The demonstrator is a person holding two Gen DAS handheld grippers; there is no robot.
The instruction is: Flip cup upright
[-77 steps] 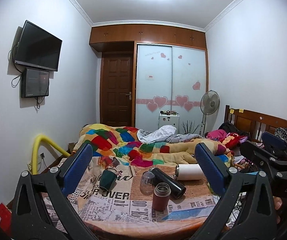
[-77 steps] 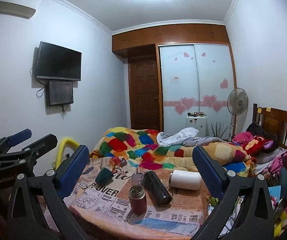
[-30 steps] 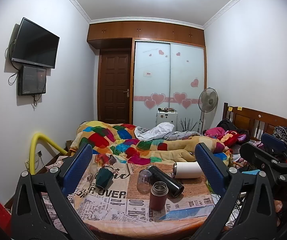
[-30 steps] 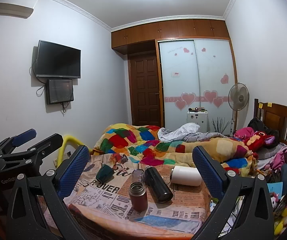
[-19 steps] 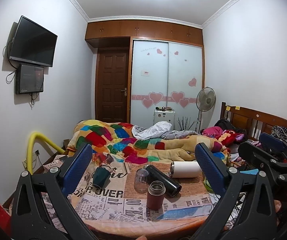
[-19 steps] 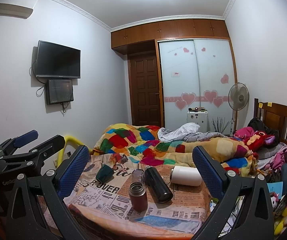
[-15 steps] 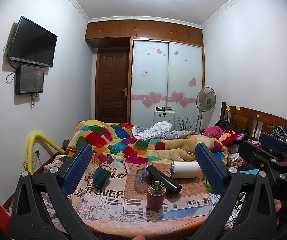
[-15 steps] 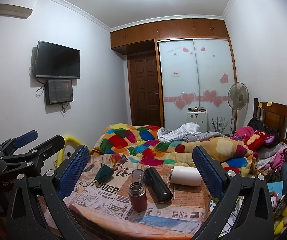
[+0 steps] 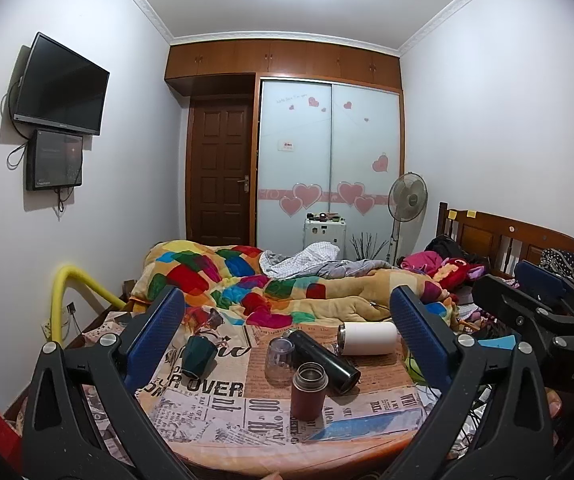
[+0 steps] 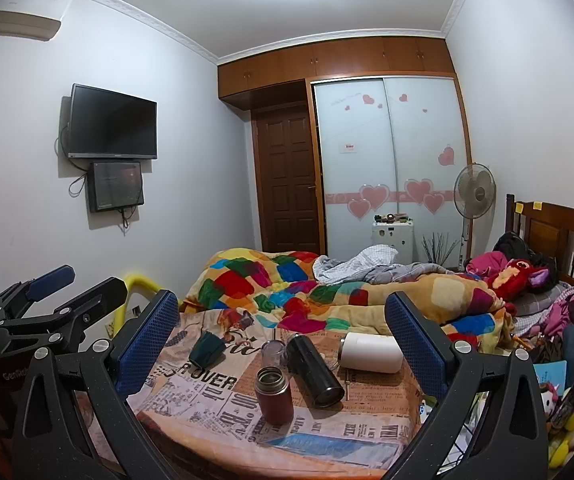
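Observation:
A small table [image 9: 247,440] with a newspaper-print cloth holds several cups. A dark green cup [image 9: 197,356] [image 10: 207,349] lies tilted at the left. A black flask [image 9: 323,362] [image 10: 314,370] and a white tumbler [image 9: 367,338] [image 10: 371,352] lie on their sides. A clear glass [image 9: 279,366] [image 10: 271,352] and a maroon flask [image 9: 308,390] [image 10: 273,394] stand upright. My left gripper [image 9: 287,344] and right gripper [image 10: 283,340] are both open and empty, held back from the table.
A bed with a colourful quilt [image 9: 247,280] lies behind the table. A yellow pipe [image 9: 71,284] is at the left wall. A wooden headboard [image 9: 519,240] and a standing fan [image 9: 407,200] are at the right.
Both views have shifted slightly, with the table scene sitting a little lower and closer in the left wrist view. The objects on the table have not moved.

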